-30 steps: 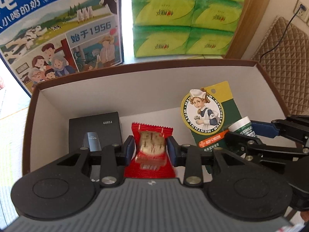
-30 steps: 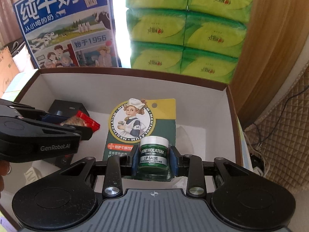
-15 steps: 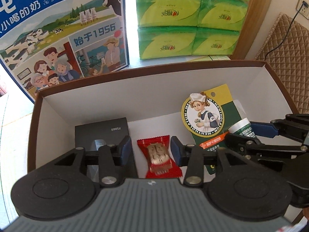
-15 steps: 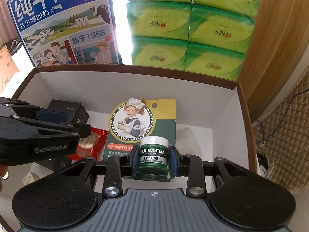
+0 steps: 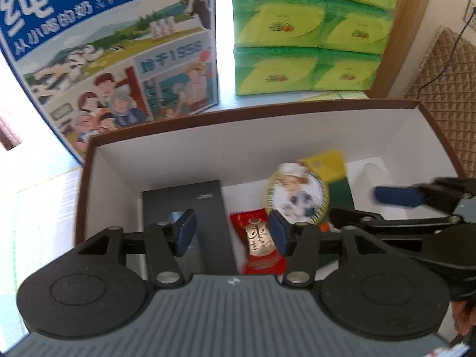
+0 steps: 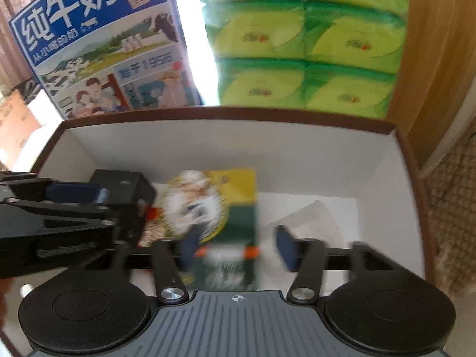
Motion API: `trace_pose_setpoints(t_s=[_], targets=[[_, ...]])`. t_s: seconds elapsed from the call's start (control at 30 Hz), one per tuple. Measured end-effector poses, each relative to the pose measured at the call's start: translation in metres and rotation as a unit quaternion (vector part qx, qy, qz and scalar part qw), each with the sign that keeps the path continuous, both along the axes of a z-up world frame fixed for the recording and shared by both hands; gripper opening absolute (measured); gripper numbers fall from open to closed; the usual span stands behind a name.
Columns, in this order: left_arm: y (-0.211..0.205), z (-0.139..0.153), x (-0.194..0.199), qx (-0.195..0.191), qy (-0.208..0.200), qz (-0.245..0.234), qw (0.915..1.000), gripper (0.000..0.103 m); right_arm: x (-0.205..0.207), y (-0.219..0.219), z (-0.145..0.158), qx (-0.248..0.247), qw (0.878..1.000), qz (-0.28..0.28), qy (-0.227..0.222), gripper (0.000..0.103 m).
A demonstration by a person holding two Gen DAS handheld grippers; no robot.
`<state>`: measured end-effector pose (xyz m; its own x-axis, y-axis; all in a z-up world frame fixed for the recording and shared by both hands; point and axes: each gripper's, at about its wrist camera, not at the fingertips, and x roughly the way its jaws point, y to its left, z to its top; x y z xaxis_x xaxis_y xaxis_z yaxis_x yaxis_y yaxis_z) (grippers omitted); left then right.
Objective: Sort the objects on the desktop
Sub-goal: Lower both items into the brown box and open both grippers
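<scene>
Left wrist view is showing the left gripper (image 5: pixel 232 235) gaping wide over the red snack packet (image 5: pixel 260 242); the right gripper (image 6: pixel 236 250) is spreading wide too, gripping nothing.

Past the far edge I see a blue milk carton box (image 6: pixel 101 44) at far left, stacked green tissue packs (image 6: pixel 306 41) beside it with bright light between them, a wooden panel (image 6: pixel 431 59) at right, and a quilted beige cushion (image 5: pixel 446 68) with a black cable (image 5: pixel 443 68) across it.
</scene>
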<state>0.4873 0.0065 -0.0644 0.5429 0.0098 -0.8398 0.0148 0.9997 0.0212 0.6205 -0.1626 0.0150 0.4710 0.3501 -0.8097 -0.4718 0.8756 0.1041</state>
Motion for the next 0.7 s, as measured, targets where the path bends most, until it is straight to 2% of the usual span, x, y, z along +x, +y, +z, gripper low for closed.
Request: trace_pose_setpoints(t_s=[0.07, 0.13, 0.2, 0.3, 0.37, 0.47, 0.7], targets=[[0.004, 0.002, -0.003, -0.004, -0.001, 0.001, 1.0, 0.05, -0.003, -0.004, 0.004, 0.007, 1.0, 0.01, -0.006, 0.078], [0.008, 0.004, -0.007, -0.009, -0.001, 0.005, 0.9999, 0.058, -0.007, -0.009, 0.008, 0.009, 1.0, 0.015, -0.004, 0.083], [0.01, 0.007, -0.012, -0.009, -0.006, 0.007, 0.9999, 0.061, -0.014, -0.013, 0.013, 0.01, 1.0, 0.024, -0.012, 0.092], [0.01, 0.011, -0.021, -0.009, -0.008, 0.008, 0.9999, 0.069, -0.024, -0.019, 0.019, 0.008, 0.999, 0.036, -0.022, 0.099], [0.01, 0.014, -0.027, -0.006, -0.013, 0.008, 0.9999, 0.072, -0.031, -0.025, 0.022, 0.008, 0.999, 0.04, -0.024, 0.101], [0.009, 0.02, -0.039, -0.005, -0.015, 0.011, 0.9998, 0.083, -0.041, -0.033, 0.025, 0.014, 0.999, 0.044, -0.024, 0.101], [0.004, 0.036, -0.072, 0.0, -0.031, 0.009, 0.9995, 0.091, -0.065, -0.052, 0.033, 0.017, 0.999, 0.042, -0.022, 0.101]])
